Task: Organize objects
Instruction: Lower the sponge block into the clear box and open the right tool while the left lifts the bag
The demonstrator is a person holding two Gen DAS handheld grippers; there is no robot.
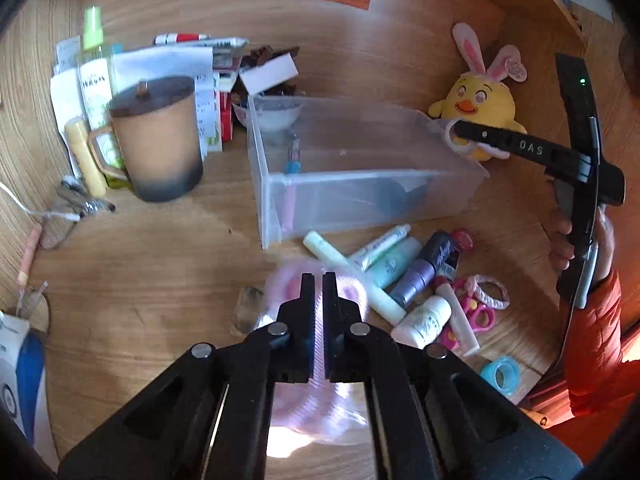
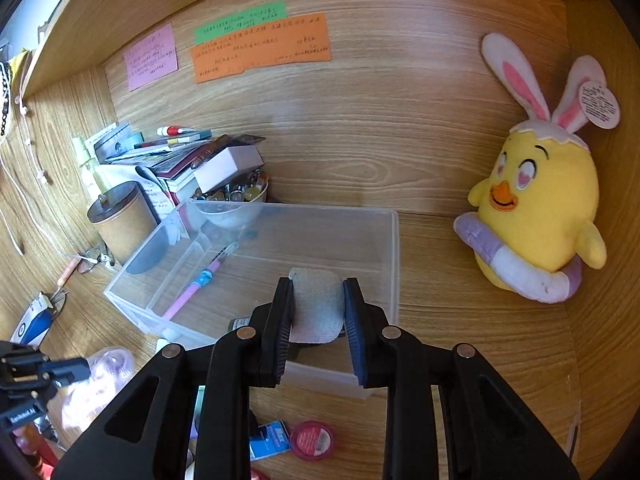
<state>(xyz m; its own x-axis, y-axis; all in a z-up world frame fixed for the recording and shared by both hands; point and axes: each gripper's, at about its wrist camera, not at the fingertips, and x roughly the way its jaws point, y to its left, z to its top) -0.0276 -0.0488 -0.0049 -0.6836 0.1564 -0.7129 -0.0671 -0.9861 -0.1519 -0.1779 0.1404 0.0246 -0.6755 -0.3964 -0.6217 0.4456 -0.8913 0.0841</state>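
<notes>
The left gripper [image 1: 319, 280] is clenched on a pink translucent bag [image 1: 316, 380], lifted above the wooden desk [image 1: 160, 280]. The right gripper [image 2: 318, 304] grasps a grey sponge pad [image 2: 316, 304] over the clear plastic bin [image 2: 394, 264], which holds 1 pink pen [image 2: 192, 288].

Plush chick [image 2: 536, 208] yellow, orange beak, white ears with pink inner; swim ring [image 2: 516, 264] striped purple and white. Wall notes: pink [image 2: 151, 57], green [image 2: 240, 22], orange [image 2: 262, 50]. Storage box [image 2: 394, 248] clear; pen [image 2: 192, 286] inside pink with blue band; desk [image 2: 480, 340] light woodgrain.
</notes>
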